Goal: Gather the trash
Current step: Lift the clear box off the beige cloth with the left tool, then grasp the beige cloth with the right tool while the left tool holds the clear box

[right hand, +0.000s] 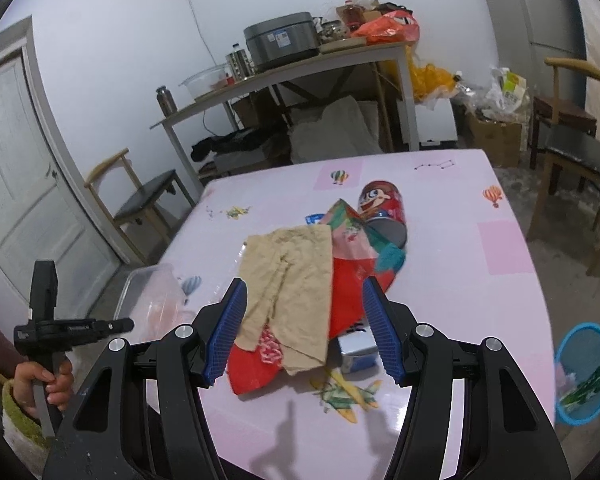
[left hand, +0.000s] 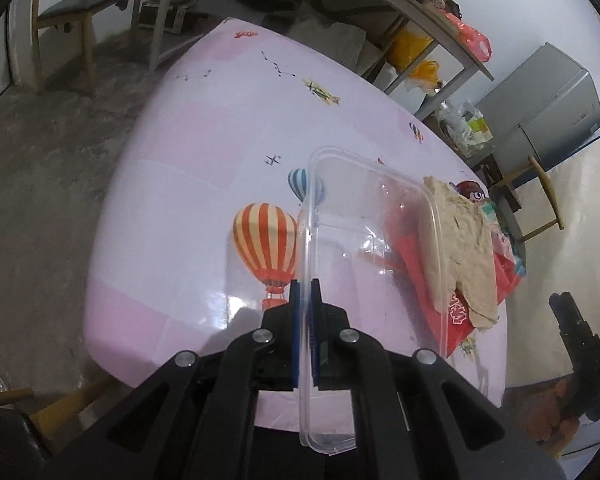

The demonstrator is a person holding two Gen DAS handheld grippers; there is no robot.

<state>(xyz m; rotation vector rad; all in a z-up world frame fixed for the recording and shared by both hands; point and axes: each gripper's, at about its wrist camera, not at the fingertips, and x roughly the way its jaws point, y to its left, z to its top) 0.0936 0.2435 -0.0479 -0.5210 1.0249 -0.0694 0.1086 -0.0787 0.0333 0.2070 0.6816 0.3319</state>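
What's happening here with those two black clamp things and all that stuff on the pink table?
A person is clearing trash with a handheld gripper in each hand. The left gripper is shut on the rim of a clear plastic container, held over the table. The right gripper is open, poised around a pile: a beige paper scrap, a red wrapper and a red can. A blue basket waits beside the table.

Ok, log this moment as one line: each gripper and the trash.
left gripper: shut on clear plastic container rim | right gripper: open over beige paper on red wrapper | blue bin: beside table
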